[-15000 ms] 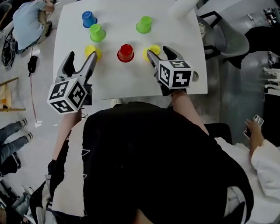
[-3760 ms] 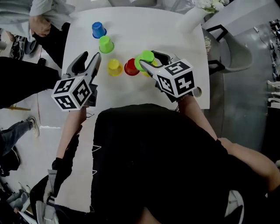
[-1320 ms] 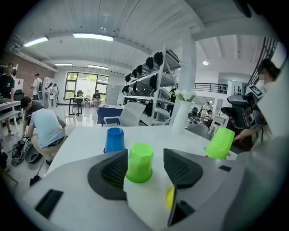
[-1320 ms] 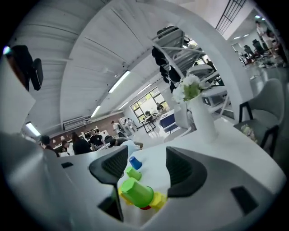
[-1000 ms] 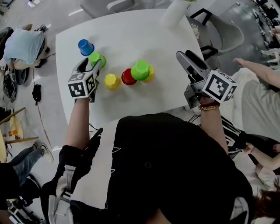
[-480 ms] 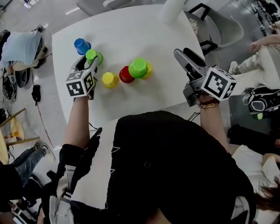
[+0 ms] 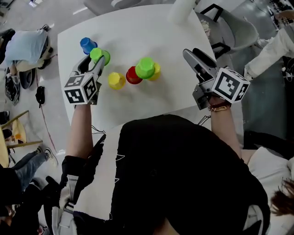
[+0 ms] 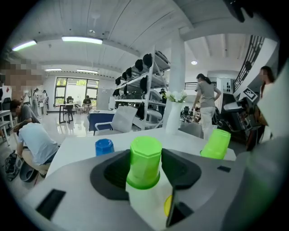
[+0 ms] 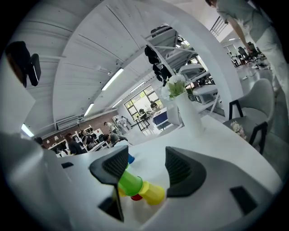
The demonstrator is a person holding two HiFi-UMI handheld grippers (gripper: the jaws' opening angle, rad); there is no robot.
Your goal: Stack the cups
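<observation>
My left gripper (image 7: 94, 62) is shut on an upside-down light green cup (image 7: 98, 56) near the white table's (image 7: 138, 32) left edge. Its jaws have just been closing on this cup (image 8: 144, 162), which fills the gap between the pads. A blue cup (image 7: 86, 45) stands just behind it. A yellow cup (image 7: 115, 81) and a red cup (image 7: 133, 75) sit mid-table. Beside the red one, a green cup (image 7: 146, 68) is stacked on a yellow one (image 7: 156, 72). My right gripper (image 7: 193, 53) hovers open at the table's right edge with nothing between its jaws.
A tall white vase (image 7: 180, 10) stands at the table's far right corner. Chairs (image 7: 239, 32) sit beyond the right edge, where a person's white sleeve (image 7: 271, 48) reaches in. Someone crouches on the floor at the left (image 7: 25, 43).
The left gripper has taken hold of the light green cup and raised it a little off the table. The right gripper has stayed where it was.
</observation>
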